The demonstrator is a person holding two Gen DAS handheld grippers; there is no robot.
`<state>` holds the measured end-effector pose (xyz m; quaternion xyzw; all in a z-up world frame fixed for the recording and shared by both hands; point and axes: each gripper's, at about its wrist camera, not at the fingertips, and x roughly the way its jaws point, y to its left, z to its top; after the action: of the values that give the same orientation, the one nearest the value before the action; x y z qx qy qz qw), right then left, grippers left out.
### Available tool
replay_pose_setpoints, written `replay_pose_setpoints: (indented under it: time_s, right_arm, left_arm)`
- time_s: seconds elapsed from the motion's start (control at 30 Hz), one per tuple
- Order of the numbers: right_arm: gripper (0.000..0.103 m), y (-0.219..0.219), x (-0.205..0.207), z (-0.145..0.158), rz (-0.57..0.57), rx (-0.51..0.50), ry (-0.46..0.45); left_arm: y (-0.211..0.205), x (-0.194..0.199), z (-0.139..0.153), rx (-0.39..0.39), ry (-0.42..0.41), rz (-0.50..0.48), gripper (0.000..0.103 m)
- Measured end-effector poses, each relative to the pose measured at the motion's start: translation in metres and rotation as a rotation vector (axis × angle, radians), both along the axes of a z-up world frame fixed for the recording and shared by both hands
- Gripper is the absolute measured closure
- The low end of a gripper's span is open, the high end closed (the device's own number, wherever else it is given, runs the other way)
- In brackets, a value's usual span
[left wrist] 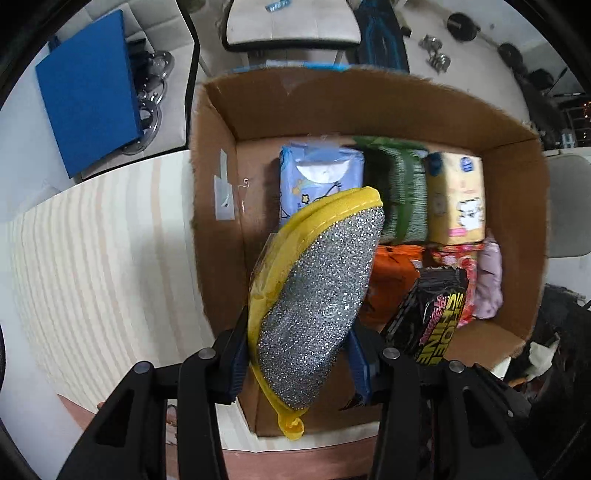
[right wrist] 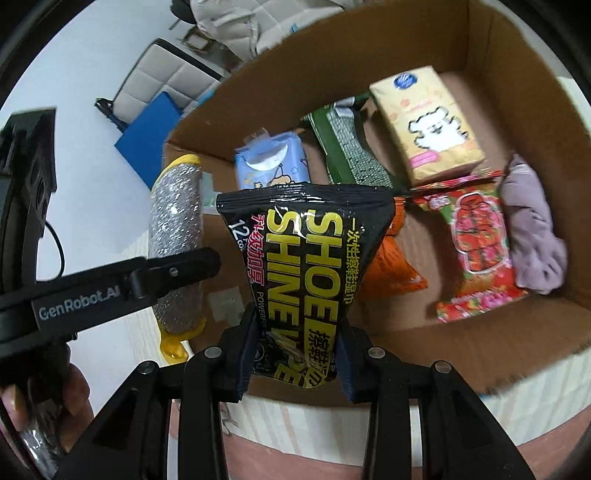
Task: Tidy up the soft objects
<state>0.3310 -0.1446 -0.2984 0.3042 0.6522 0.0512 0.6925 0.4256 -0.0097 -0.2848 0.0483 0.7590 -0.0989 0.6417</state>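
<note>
My left gripper (left wrist: 301,354) is shut on a wrapped silver scouring sponge with a yellow edge (left wrist: 321,288), held over the left part of an open cardboard box (left wrist: 332,107). My right gripper (right wrist: 295,354) is shut on a black "Shoe Shine" wipes pack (right wrist: 314,258), held over the same box (right wrist: 369,48). In the right wrist view the sponge (right wrist: 177,221) hangs at the left, with a left finger (right wrist: 184,264) across it. The wipes pack (left wrist: 428,317) shows at the lower right of the left wrist view.
On the box floor lie a blue tissue pack (left wrist: 317,173), a green scrub pad (left wrist: 399,192), a yellow tissue pack (left wrist: 456,195), an orange packet (left wrist: 391,280), a red packet (right wrist: 476,243) and a lilac cloth (right wrist: 532,229). The box stands on a striped tabletop (left wrist: 103,258). A blue board (left wrist: 88,103) and a chair (left wrist: 291,26) stand beyond.
</note>
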Motion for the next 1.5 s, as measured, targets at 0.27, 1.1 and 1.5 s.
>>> replay_pose_setpoints:
  time_s: [0.27, 1.1, 1.5]
  right_arm:
    - [0.054, 0.020, 0.017, -0.038, 0.070, -0.027, 0.081]
    - [0.000, -0.031, -0.023, 0.001, 0.108, -0.261, 0.012]
    - [0.000, -0.057, -0.057, 0.061, 0.126, -0.533, -0.114]
  left_arm:
    - [-0.007, 0.003, -0.028, 0.037, 0.050, -0.023, 0.056]
    - [0.016, -0.045, 0.015, -0.086, -0.118, 0.064, 0.004]
    - [0.005, -0.110, 0.069, 0.006, -0.415, 0.047, 0.004]
